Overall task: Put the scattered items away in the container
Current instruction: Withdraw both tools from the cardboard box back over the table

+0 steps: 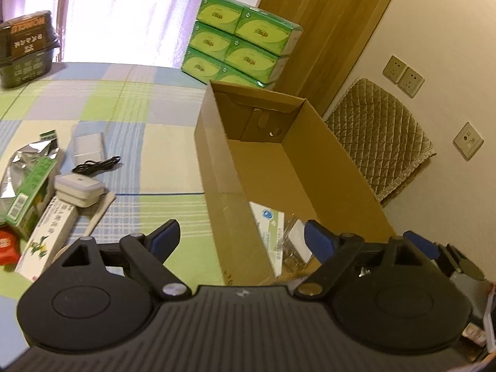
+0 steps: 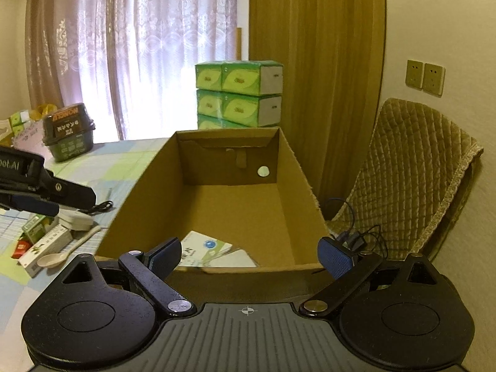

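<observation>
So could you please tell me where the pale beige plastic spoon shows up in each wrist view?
Left wrist: the pale beige plastic spoon lies at lower left, its bowl hidden behind the gripper.
Right wrist: it lies at lower left, bowl nearest the camera.
Shared landmark: the white rounded charger box by its handle end.

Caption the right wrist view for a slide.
Open right gripper hovers at the cardboard box, which holds a white packet; spoon waits outside.

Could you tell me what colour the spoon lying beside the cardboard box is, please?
The spoon is a pale cream, almost beige; the right wrist view shows it best.
</observation>
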Motion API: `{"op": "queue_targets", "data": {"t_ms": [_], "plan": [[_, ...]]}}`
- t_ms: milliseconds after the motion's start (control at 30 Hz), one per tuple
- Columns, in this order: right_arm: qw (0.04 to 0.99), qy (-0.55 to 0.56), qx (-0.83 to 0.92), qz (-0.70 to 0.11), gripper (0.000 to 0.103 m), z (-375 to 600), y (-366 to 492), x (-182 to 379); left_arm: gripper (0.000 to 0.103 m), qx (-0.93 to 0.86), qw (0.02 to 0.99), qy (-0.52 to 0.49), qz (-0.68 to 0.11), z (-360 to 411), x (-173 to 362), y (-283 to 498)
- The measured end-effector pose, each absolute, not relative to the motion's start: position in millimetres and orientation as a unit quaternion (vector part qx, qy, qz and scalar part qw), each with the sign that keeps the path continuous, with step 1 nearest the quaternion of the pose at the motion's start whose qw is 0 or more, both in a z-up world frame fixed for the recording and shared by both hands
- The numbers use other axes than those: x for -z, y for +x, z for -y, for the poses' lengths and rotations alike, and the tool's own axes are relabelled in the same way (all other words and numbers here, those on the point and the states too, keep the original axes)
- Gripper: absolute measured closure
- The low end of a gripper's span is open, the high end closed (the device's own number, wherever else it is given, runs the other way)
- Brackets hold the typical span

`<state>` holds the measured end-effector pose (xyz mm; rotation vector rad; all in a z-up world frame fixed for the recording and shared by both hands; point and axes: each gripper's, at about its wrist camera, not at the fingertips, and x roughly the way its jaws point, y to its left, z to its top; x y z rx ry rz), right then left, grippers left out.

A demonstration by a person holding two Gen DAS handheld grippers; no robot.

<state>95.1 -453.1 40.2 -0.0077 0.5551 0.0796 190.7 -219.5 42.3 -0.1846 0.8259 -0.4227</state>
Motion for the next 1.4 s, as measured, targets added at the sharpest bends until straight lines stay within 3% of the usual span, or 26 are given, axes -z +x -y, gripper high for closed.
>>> {"op": "queue_targets", "data": {"t_ms": [433, 967, 1400], "plan": [[0.957, 0.004, -0.071, -0.282, 0.004, 405, 59, -49, 0.002, 0.156, 0.905, -0.058, -0.391, 159, -43, 140], [0.933, -0.02, -0.138, -0.331, 0.004, 334, 31, -26, 0.002, 0.081, 0.9, -0.085, -0.42, 59, -13, 102], [0.918, -0.036, -0.175, -0.353, 0.004, 296, 34, -10, 0.002, 0.047, 0.906, -0.044, -0.419, 13, 0, 95]]}}
